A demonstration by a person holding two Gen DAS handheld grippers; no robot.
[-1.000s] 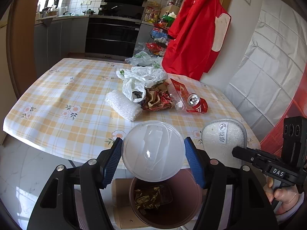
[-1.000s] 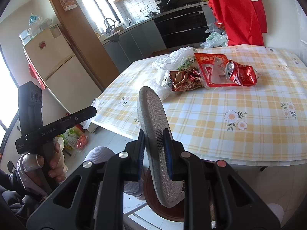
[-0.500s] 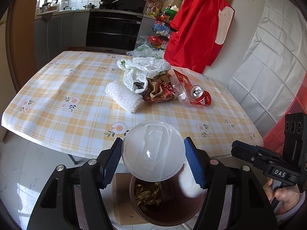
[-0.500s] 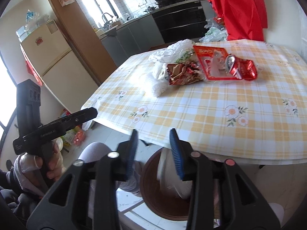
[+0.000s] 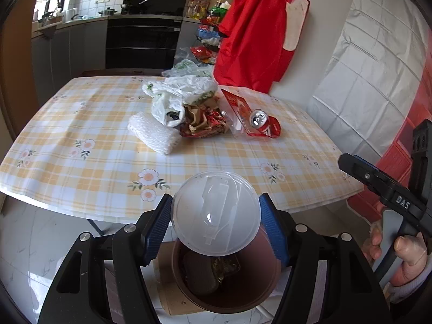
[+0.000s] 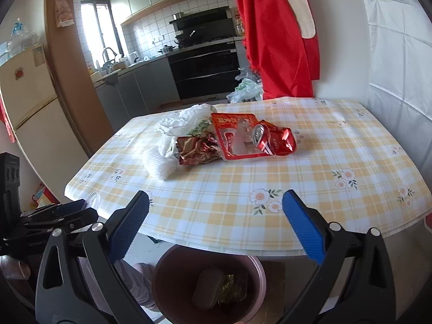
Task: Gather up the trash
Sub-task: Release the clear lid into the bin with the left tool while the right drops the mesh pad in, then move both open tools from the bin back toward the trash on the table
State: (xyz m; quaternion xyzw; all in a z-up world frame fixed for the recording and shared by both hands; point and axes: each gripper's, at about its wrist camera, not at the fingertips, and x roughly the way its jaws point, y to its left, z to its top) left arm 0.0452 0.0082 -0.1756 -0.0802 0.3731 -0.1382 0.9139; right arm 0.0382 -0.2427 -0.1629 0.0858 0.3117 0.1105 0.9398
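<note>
My left gripper (image 5: 216, 220) is shut on a clear round plastic lid (image 5: 216, 213), held above the brown trash bin (image 5: 259, 294). My right gripper (image 6: 216, 220) is open and empty above the same bin (image 6: 167, 278). A grey oval pad (image 6: 206, 290) lies inside the bin on some wrappers. On the checked table (image 6: 324, 162) a trash pile remains: a crushed red can (image 6: 270, 140), a red pouch (image 6: 232, 135), a crumpled foil wrapper (image 6: 197, 152), a white plastic bag (image 6: 186, 120) and a white foam net (image 6: 159, 164).
The bin stands on cardboard (image 5: 170, 297) on the tiled floor below the table's near edge. A red garment (image 6: 278, 35) hangs on the wall behind the table. Kitchen counters and an oven (image 6: 205, 67) stand at the back, a fridge (image 6: 29, 113) at left.
My right gripper opened and dropped the grey oval pad into the bin, then rose. My left gripper kept holding the lid over the bin.
</note>
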